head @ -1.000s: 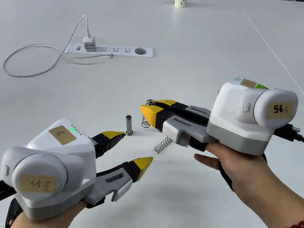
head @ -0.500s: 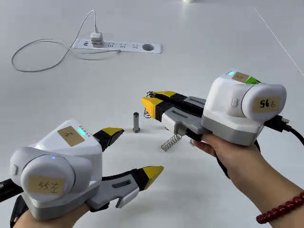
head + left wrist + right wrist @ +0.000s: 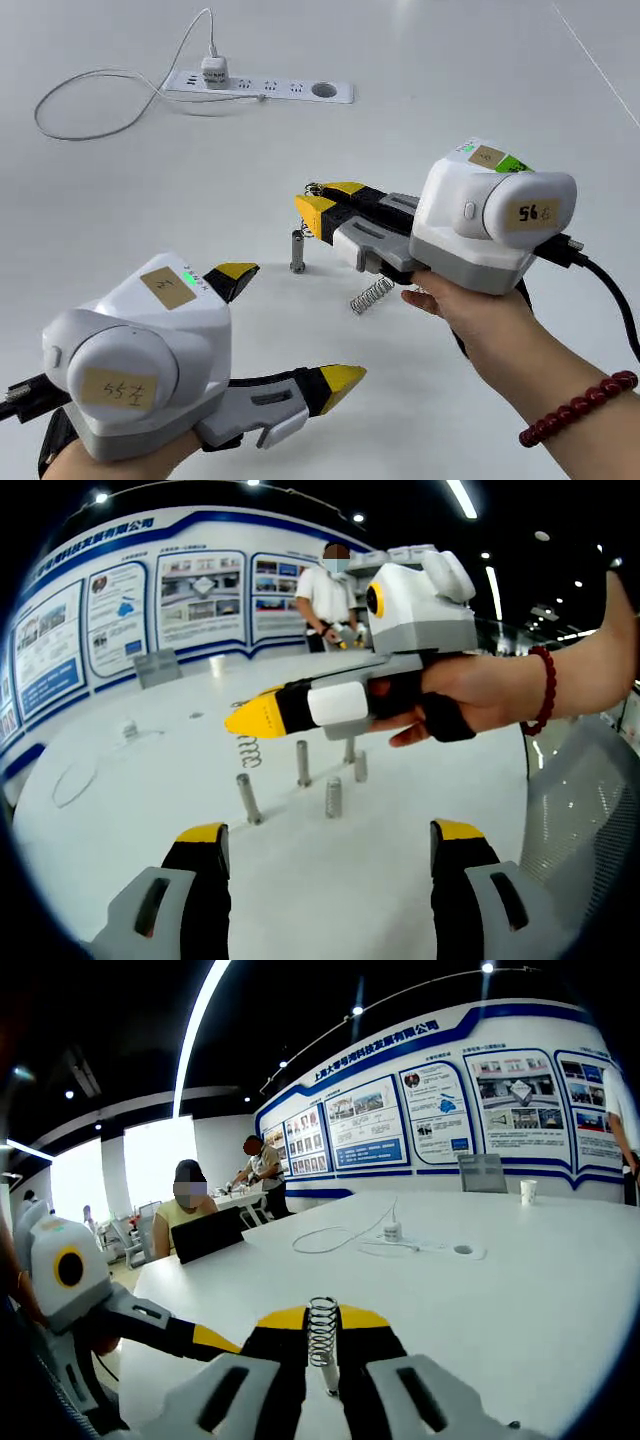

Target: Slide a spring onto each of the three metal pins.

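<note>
A spring (image 3: 322, 1335) stands pinched between the nearly closed jaws of our right gripper (image 3: 322, 203), held just above the white table (image 3: 150, 180) beside an upright metal pin (image 3: 298, 250), with what we take for a second spring (image 3: 372, 294) lying nearby and our left gripper (image 3: 295, 325) spread wide, holding nothing.

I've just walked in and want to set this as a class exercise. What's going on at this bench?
A person is working with a handheld gripper in each hand over a white table. The right gripper is shut on a spring, held near a bare metal pin standing upright on the table. The left gripper is open and holds nothing. A second spring lies loose on the table beside the pin.
</note>
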The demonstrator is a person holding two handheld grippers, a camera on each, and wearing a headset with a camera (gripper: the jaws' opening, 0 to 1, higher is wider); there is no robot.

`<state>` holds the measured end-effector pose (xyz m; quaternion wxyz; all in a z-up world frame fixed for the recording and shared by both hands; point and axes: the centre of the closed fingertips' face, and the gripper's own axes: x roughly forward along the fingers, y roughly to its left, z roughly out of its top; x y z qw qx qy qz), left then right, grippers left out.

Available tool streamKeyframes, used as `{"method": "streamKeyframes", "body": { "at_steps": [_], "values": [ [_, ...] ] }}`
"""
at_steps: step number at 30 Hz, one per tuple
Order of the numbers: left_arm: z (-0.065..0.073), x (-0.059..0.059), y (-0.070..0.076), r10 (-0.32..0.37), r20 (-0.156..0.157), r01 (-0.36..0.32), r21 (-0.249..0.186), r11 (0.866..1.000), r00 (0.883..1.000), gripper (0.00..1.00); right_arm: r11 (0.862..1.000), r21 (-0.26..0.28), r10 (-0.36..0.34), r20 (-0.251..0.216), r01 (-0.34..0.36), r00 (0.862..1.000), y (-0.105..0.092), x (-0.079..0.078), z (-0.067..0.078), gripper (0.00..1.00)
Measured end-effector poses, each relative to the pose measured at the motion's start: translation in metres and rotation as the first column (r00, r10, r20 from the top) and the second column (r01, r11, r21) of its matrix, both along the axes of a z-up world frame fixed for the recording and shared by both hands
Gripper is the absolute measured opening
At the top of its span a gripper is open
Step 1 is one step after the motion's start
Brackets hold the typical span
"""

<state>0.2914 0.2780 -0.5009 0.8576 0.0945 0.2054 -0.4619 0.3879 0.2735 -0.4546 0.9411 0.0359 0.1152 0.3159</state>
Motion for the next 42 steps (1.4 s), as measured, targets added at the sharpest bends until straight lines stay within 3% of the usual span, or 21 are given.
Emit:
{"method": "streamKeyframes", "body": {
  "at_steps": [19, 42],
  "values": [
    [-0.005, 0.002, 0.003, 0.018, -0.02, -0.018, 0.006, 1.0, 1.0, 0.94, 0.999, -0.033, 0.013, -0.003, -0.013, 1.0, 0.004, 0.008, -0.013, 0.11],
    [-0.004, 0.002, 0.003, 0.014, -0.014, -0.014, 0.006, 1.0, 1.0, 0.91, 0.994, -0.104, 0.027, 0.006, -0.026, 1.0, 0.01, 0.009, -0.028, 0.11]
  ]
}}
